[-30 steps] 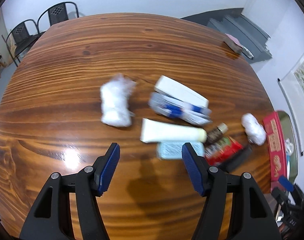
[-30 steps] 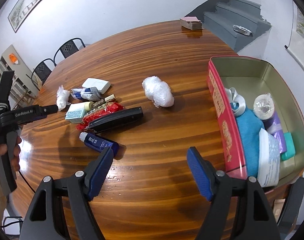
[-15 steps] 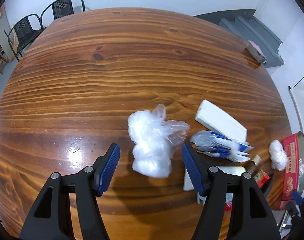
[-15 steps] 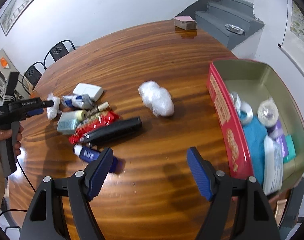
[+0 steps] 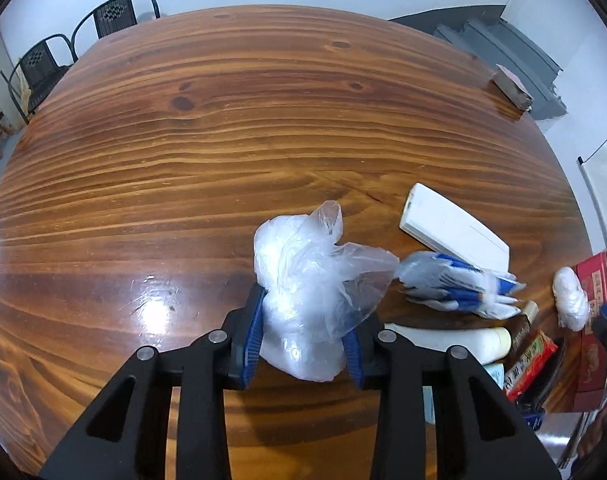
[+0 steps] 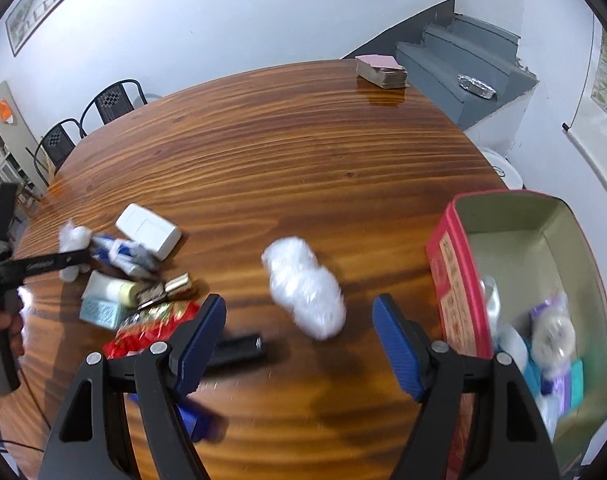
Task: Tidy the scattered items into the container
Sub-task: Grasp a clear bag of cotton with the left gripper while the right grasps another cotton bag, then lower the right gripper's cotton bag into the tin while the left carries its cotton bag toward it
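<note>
My left gripper [image 5: 303, 340] is shut on a crumpled clear plastic bag [image 5: 307, 280] on the wooden table; it also shows in the right wrist view [image 6: 73, 240]. My right gripper [image 6: 299, 344] is open and empty, just in front of a second white plastic bundle [image 6: 305, 288], which also shows in the left wrist view [image 5: 569, 298]. The red tin container [image 6: 459, 280] stands to the right with several items inside. Scattered items lie left: a white box [image 6: 149, 232], a blue-white packet [image 6: 121, 254], a cream tube [image 6: 107, 288], a red wrapper [image 6: 155, 326], a black bar [image 6: 239, 350].
A stack of cards [image 6: 381, 72] sits at the table's far edge. Black chairs [image 6: 111, 102] stand beyond the table. Grey stairs [image 6: 463, 64] rise at the back right. A blue bottle [image 6: 197, 418] lies under my right gripper's left finger.
My left gripper moved forward onto the plastic bag and closed on it. My right gripper moved forward toward the white bundle, staying open.
</note>
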The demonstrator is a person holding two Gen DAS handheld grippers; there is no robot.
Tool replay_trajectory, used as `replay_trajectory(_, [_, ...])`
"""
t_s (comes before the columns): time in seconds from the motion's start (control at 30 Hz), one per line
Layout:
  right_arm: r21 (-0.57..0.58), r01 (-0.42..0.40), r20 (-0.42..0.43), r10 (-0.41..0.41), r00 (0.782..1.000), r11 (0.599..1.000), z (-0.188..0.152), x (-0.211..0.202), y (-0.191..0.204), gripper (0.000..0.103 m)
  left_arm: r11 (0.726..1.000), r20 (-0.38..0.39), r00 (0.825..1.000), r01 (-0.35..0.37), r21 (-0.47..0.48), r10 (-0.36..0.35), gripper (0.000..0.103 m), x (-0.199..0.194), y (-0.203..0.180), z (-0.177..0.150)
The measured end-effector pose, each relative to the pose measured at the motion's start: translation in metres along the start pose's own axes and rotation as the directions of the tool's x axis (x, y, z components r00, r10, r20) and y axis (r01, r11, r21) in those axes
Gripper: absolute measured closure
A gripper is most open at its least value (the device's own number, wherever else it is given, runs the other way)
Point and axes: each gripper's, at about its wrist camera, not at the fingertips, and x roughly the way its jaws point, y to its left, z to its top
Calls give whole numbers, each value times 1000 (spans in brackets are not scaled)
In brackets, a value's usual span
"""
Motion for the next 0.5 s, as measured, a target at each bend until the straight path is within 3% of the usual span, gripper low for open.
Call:
replay_trajectory(0.43, [-31, 18, -75, -20, 997, 999, 11, 56, 1, 24, 999, 34, 998, 52, -2, -52, 66, -53, -28, -35])
replay_trajectory(0.47, [-32, 14, -83, -17, 996, 999, 10, 59, 0, 24, 998, 32, 998, 56, 3, -56, 66, -56, -34, -39])
replay_trajectory(0.5, [-36, 12, -88, -15, 996, 999, 9, 61, 0, 32, 998, 31, 998, 59, 9, -59, 66, -58, -40, -42])
